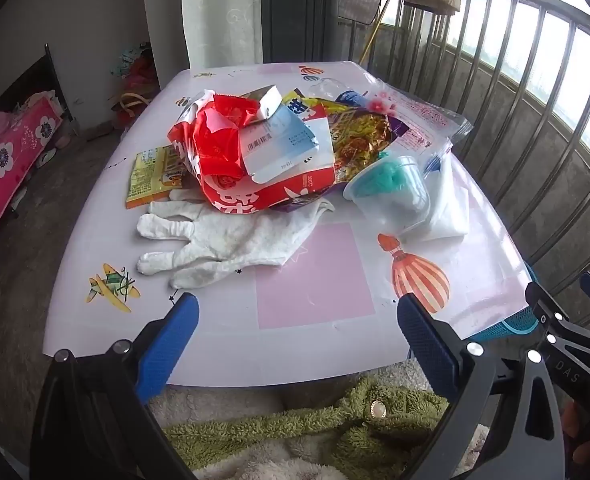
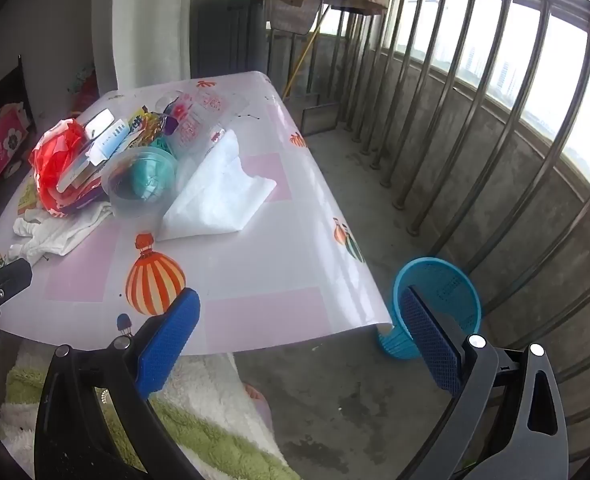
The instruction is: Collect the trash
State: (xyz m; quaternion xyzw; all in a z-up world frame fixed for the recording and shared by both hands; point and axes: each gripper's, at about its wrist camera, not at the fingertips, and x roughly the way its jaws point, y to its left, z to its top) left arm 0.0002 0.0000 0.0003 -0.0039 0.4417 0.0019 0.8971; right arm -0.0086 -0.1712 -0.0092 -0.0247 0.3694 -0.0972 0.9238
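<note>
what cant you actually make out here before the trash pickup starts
- Blue basket: its inside is partly hidden by the right gripper finger in the right wrist view; in the left wrist view only a sliver shows past the table edge.
- Pile under the red wrapper: lower pieces are covered in both views.
- Clear cup: what the teal contents are is unclear.
- Wrapper print: too small to read.
</note>
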